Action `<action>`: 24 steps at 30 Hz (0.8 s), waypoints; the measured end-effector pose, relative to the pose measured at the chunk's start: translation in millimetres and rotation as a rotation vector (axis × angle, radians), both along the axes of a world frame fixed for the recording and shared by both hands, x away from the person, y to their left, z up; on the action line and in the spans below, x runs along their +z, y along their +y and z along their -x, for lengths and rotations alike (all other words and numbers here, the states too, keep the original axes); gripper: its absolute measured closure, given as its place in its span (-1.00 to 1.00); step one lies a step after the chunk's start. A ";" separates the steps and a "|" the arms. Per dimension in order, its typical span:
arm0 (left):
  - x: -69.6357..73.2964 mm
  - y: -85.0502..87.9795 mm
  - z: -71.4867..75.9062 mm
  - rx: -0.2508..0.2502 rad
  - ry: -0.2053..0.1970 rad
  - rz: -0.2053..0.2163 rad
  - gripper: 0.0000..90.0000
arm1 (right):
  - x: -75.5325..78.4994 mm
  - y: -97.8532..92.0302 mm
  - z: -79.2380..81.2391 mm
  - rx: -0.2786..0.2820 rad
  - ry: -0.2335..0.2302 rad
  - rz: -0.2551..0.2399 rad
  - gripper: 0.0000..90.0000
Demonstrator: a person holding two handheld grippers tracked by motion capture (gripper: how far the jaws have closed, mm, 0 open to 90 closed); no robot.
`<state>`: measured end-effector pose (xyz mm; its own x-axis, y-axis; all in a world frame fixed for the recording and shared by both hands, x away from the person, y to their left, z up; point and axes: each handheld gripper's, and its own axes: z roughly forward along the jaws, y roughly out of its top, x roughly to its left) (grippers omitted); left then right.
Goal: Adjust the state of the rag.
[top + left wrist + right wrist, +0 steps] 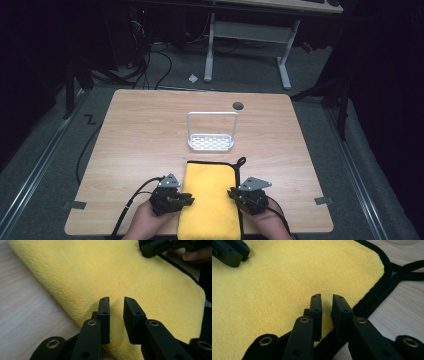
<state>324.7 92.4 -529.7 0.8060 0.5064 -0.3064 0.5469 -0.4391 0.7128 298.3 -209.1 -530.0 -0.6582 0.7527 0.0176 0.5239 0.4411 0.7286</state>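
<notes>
- A folded yellow towel (210, 200) with black edging lies on the near middle of the wooden counter (140, 135), its near end reaching the counter's front edge.
- The left hand-held gripper (186, 199) sits at the towel's left edge; in the left gripper view its jaws stand a small gap apart over the yellow pile (140, 282), released, with nothing pinched between them.
- The right hand-held gripper (233, 193) sits at the towel's right edge; in the right gripper view its jaws hang narrowly parted above the black border (372, 302), grasping nothing.
- A black hanging loop (240, 163) pokes from the towel's far right corner.
- Just beyond the towel stands a white wire rack (212, 131) with a perforated base and a tall handle, apart from the cloth.
- A dark round grommet (238, 105) sits near the counter's far edge.
</notes>
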 end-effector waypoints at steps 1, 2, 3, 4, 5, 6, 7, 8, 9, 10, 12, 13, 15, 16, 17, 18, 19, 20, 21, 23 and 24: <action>0.8 2.5 -1.6 0.017 -0.007 0.009 0.61 | 0.0 0.2 -0.3 0.001 0.001 0.001 0.76; 2.0 6.1 -4.2 0.048 -0.021 0.022 0.61 | 0.0 0.2 -0.3 0.001 0.001 0.001 0.76; 3.9 10.6 -8.2 0.096 -0.045 0.032 0.53 | 0.1 0.5 -0.3 0.006 -0.005 0.009 0.76; 5.6 14.2 -13.1 0.139 -0.056 0.040 0.44 | -0.1 0.8 0.3 0.010 -0.011 0.014 0.76; 6.9 17.6 -19.2 0.187 -0.049 0.062 0.40 | -0.2 0.8 0.5 0.012 -0.015 0.016 0.76; 7.3 20.5 -26.5 0.233 -0.043 0.087 0.36 | -0.1 0.9 0.4 0.016 -0.016 0.019 0.76; 7.3 21.4 -32.1 0.260 -0.035 0.102 0.27 | 0.1 1.2 -0.1 0.017 -0.015 0.022 0.75; 7.3 21.0 -40.7 0.290 -0.032 0.104 0.21 | 0.2 1.3 -0.7 0.021 -0.017 0.027 0.75; 6.9 19.0 -46.9 0.305 -0.031 0.108 0.16 | 0.2 1.5 -1.4 0.023 -0.022 0.030 0.75; 6.1 16.0 -52.5 0.314 -0.018 0.118 0.10 | 0.2 1.7 -1.8 0.023 -0.022 0.031 0.75; 3.5 9.5 -61.7 0.337 -0.010 0.100 0.05 | 0.1 1.4 -2.1 0.022 -0.021 0.029 0.75; 1.3 6.8 -66.1 0.344 0.000 0.088 0.03 | -0.1 1.2 -2.2 0.023 -0.020 0.025 0.75; -3.0 3.6 -72.5 0.364 0.012 0.064 0.02 | -0.2 0.7 -2.7 0.026 -0.019 0.022 0.75; -6.2 2.2 -75.7 0.368 0.027 0.066 0.02 | -0.1 0.5 -2.9 0.026 -0.017 0.022 0.75; -7.2 1.6 -76.7 0.368 0.025 0.078 0.05 | -0.2 0.3 -3.1 0.025 -0.018 0.021 0.75; -7.7 0.4 -77.0 0.364 0.026 0.079 0.09 | -0.2 0.4 -3.2 0.024 -0.018 0.020 0.75; -8.4 -0.9 -77.1 0.348 0.029 0.079 0.23 | -0.2 0.4 -3.3 0.024 -0.018 0.020 0.75; -9.0 -4.4 -76.0 0.329 0.007 0.065 0.34 | -0.3 0.4 -3.3 0.024 -0.018 0.020 0.75; -8.7 -7.1 -74.6 0.325 -0.015 0.047 0.42 | -0.2 0.3 -3.2 0.023 -0.015 0.019 0.75; -9.4 -9.0 -73.3 0.314 -0.026 0.039 0.54 | -0.1 0.4 -3.7 0.024 -0.015 0.019 0.75; -9.8 -9.5 -72.6 0.311 -0.031 0.037 0.60 | 0.0 0.4 -3.8 0.024 -0.014 0.019 0.75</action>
